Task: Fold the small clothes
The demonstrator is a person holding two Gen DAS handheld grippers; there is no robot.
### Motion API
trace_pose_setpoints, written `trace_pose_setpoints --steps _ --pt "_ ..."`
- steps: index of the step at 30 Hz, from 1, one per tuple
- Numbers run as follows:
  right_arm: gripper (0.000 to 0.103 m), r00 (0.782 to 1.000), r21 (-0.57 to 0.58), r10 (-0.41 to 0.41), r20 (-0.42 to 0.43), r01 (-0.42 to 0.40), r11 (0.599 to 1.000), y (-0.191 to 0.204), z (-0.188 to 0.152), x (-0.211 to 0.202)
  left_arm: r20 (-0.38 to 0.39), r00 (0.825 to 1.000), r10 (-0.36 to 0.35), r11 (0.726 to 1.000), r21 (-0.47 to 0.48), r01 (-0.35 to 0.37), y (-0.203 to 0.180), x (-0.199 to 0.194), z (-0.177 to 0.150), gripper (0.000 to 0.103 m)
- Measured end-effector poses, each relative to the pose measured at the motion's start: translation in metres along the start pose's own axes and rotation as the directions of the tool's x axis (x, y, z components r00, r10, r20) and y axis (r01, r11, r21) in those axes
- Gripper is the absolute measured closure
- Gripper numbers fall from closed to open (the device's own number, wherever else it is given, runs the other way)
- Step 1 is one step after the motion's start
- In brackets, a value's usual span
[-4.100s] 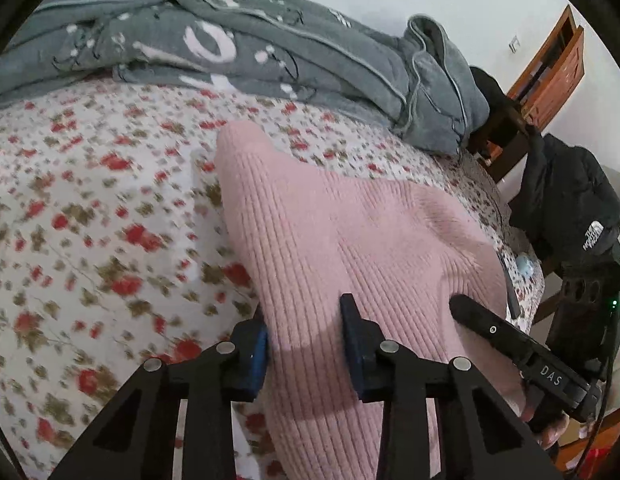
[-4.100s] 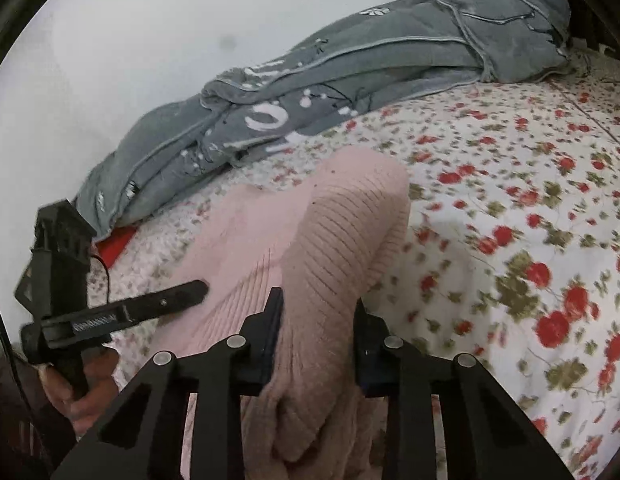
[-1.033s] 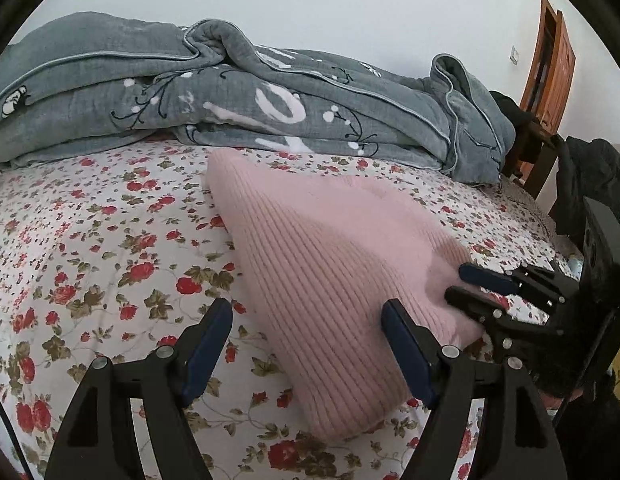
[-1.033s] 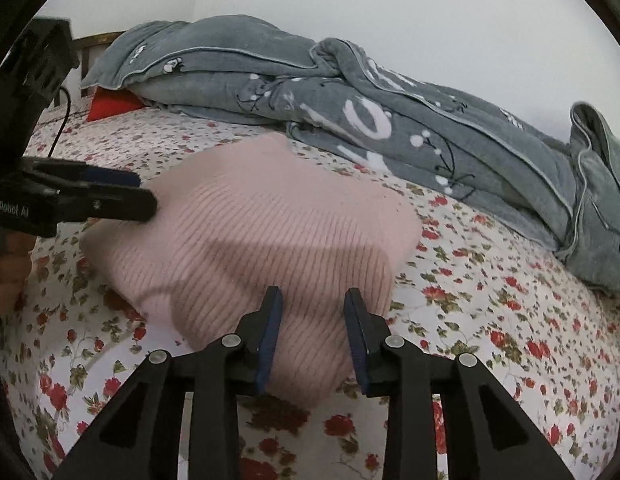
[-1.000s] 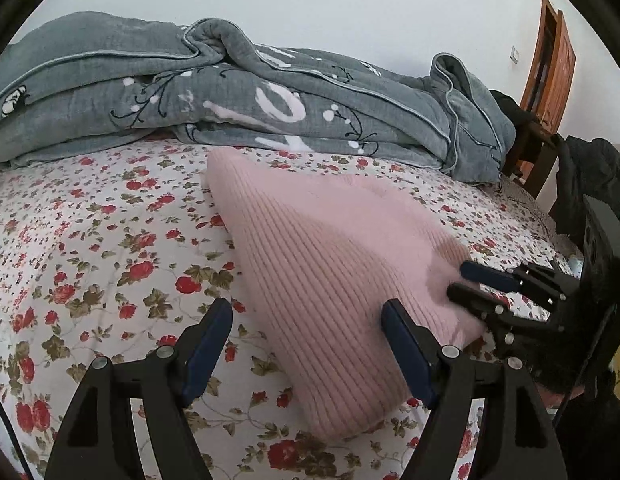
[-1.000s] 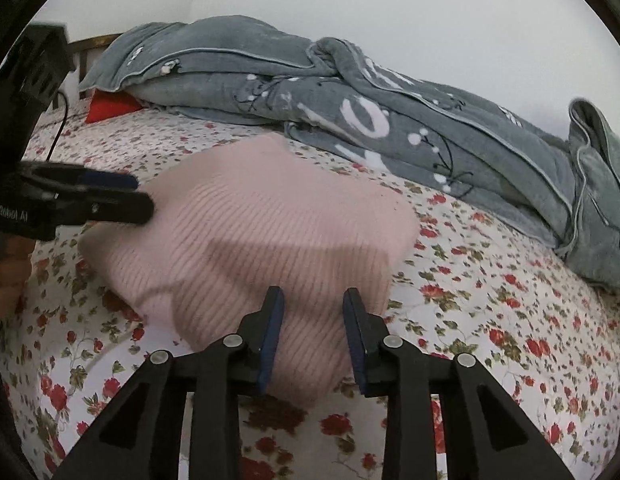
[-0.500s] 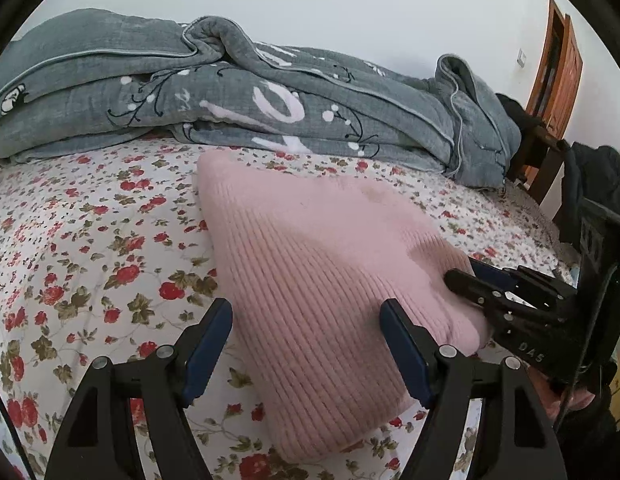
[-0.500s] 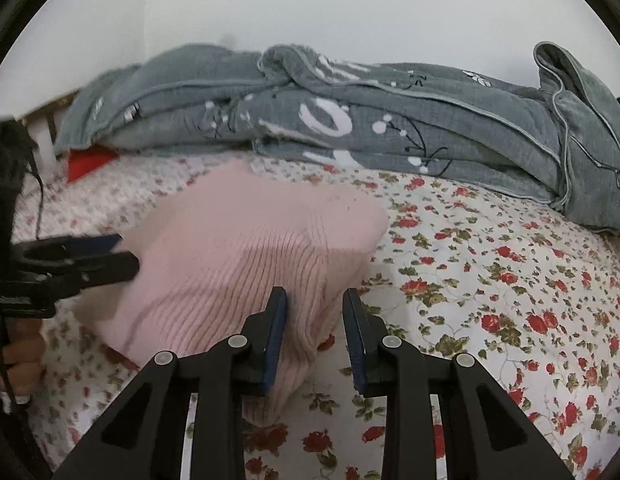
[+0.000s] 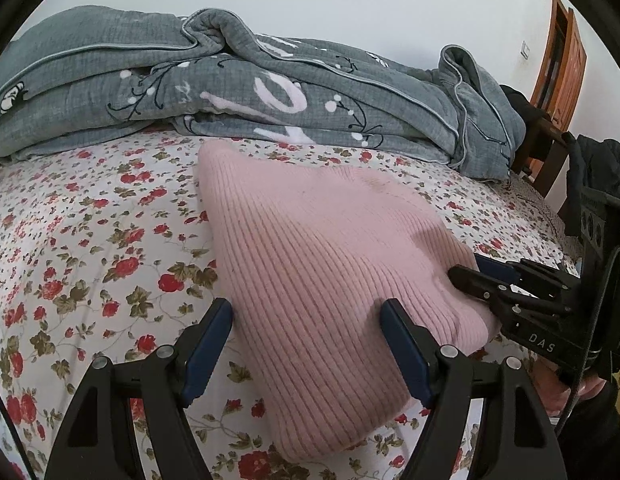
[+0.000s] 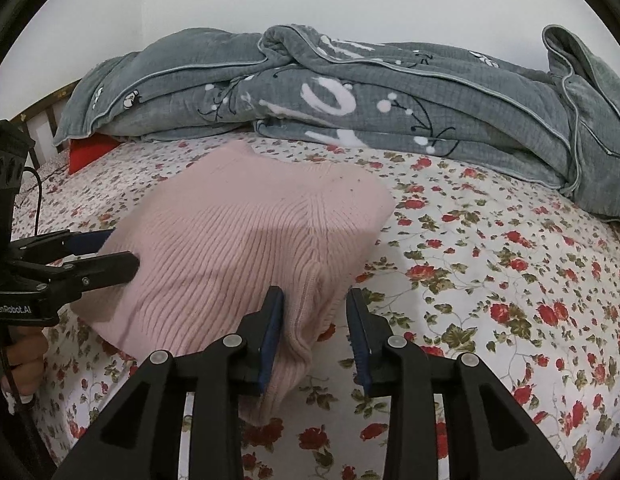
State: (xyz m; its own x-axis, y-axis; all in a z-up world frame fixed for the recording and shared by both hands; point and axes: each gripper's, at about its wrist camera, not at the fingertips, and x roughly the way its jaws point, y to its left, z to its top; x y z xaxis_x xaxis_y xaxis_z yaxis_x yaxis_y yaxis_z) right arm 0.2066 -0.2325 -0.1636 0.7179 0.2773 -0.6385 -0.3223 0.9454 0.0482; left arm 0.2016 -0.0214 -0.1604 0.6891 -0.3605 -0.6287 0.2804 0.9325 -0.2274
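A pink ribbed sweater [image 9: 322,256] lies folded on the flowered bed sheet [image 9: 89,248]. My left gripper [image 9: 305,332] is open wide over the sweater's near corner. The fabric lies between its blue pads without being pinched. In the right wrist view, my right gripper [image 10: 316,312] straddles the sweater's [image 10: 245,240] near right corner and its jaws are opening. The left pad touches the knit while the right pad stands clear of it. Each gripper also shows in the other's view, the right gripper [image 9: 482,276] at the sweater's right edge and the left gripper [image 10: 105,258] at its left edge.
A bunched grey quilt [image 9: 269,92] lies along the far side of the bed against the white wall. Something red [image 10: 89,152] sits by the headboard at far left. A wooden door [image 9: 558,52] and a dark jacket [image 9: 598,168] are beyond the bed's right side.
Four seconds ago both grippers held the sweater; it now lies flat with both released. Over the last second the right gripper rolled level and its jaws widened slightly. The left barely moved.
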Motion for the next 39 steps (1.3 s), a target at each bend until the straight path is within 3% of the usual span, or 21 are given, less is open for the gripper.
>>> trace_pose_setpoints --steps 5,7,15,19,26,33,36,39 --pt "0.066 1.000 0.037 -0.007 -0.009 0.007 0.999 -0.002 0.004 -0.007 -0.007 1.000 0.015 1.000 0.017 -0.015 -0.002 0.000 0.001 0.027" --pt "0.060 1.000 0.052 -0.027 -0.016 0.028 0.998 -0.002 0.002 -0.011 -0.027 1.000 0.011 1.000 0.011 -0.010 -0.001 0.001 0.003 0.027" --pt "0.059 0.999 0.145 -0.020 -0.026 0.023 0.989 -0.008 -0.034 -0.042 -0.105 0.994 -0.036 0.999 -0.041 0.032 0.005 -0.008 -0.019 0.027" --pt "0.059 0.999 0.150 -0.051 -0.020 0.053 0.987 -0.004 -0.032 -0.071 -0.116 0.993 -0.028 0.996 -0.084 0.018 0.005 -0.030 -0.027 0.029" --pt "0.055 0.995 0.220 -0.104 -0.010 0.103 0.970 0.009 -0.014 -0.121 -0.077 0.997 0.031 0.998 -0.052 -0.035 -0.022 -0.090 -0.012 0.028" --pt "0.041 0.984 0.200 -0.175 -0.022 0.175 0.964 0.034 -0.003 -0.173 -0.040 0.989 0.141 0.989 -0.026 -0.142 -0.052 -0.142 -0.006 0.023" --pt "0.016 0.977 0.184 -0.214 -0.016 0.213 0.959 0.041 -0.003 -0.190 -0.031 0.988 0.152 0.988 -0.024 -0.153 -0.063 -0.163 -0.007 0.023" --pt "0.008 0.971 0.161 -0.238 -0.001 0.235 0.959 0.048 -0.004 -0.207 -0.010 0.981 0.195 0.981 -0.020 -0.195 -0.073 -0.179 -0.008 0.020"
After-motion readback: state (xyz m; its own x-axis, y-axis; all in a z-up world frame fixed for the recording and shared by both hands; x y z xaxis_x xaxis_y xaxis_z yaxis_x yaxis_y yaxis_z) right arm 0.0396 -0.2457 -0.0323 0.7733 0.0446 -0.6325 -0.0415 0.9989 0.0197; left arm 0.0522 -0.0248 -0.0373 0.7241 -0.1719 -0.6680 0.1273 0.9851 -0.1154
